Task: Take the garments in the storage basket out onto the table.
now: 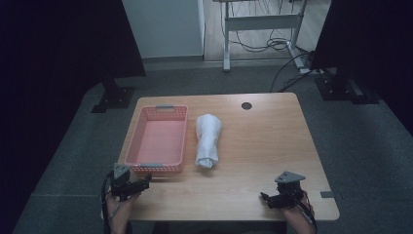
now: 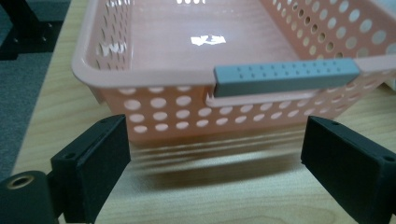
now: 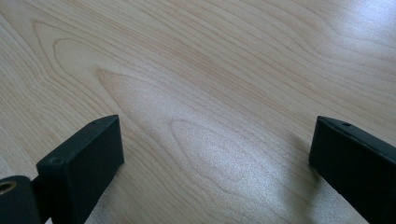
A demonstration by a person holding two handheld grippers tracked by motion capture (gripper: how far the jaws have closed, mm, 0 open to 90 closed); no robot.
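Your left gripper (image 2: 215, 154), jaws spread and empty, faced the pink basket (image 2: 140, 74); centring on its grey handle (image 2: 286, 77) suited best. Your right gripper (image 3: 215, 158) rested spread over the table (image 3: 196, 70).

The basket (image 1: 160, 141) lies on the left half of the table (image 1: 263, 141), its long side running away from the person; the rolled towel (image 1: 208, 140) lies just right of it, parallel, apart from its wall; a round hole (image 1: 247, 106) sits in the tabletop behind the towel, near the far edge. The left gripper (image 1: 145, 181) rests at the near left corner, just before the basket's near wall (image 2: 187, 112), jaws wide apart and facing it; the right gripper (image 1: 263, 196) lies at the near right, well apart from the towel, jaws spread over bare wood.
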